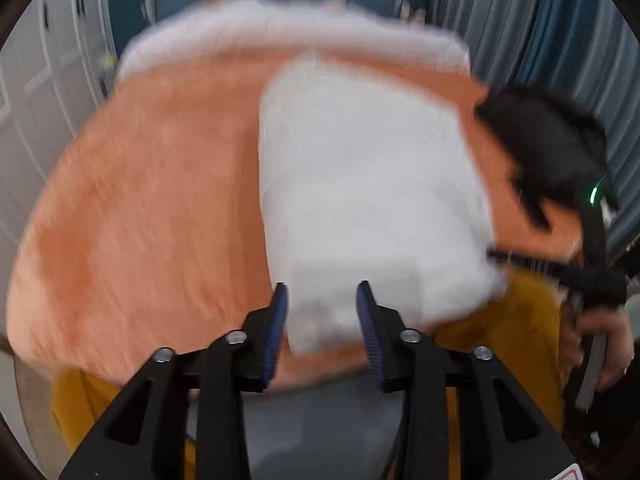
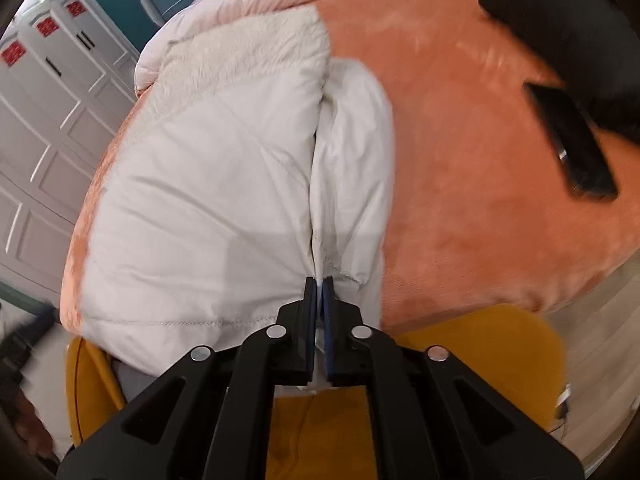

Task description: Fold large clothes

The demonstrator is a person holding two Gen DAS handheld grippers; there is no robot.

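Observation:
A white padded jacket (image 2: pixel 208 200) with a fleecy collar lies partly folded on an orange blanket (image 2: pixel 480 200). My right gripper (image 2: pixel 319 284) is shut on the jacket's near edge, at the seam beside a folded sleeve (image 2: pixel 356 152). In the blurred left wrist view the jacket (image 1: pixel 360 184) lies on the orange blanket (image 1: pixel 160 208). My left gripper (image 1: pixel 322 292) is open and empty, just above the jacket's near corner. The right gripper's black body (image 1: pixel 592 272) and the hand holding it show at the right edge.
A black garment (image 2: pixel 568 40) lies on the blanket's far right, also in the left wrist view (image 1: pixel 540 148). A mustard-yellow surface (image 2: pixel 480 344) lies below the blanket's near edge. White cabinet doors (image 2: pixel 44 112) stand at left; grey-blue curtains (image 1: pixel 540 20) hang behind.

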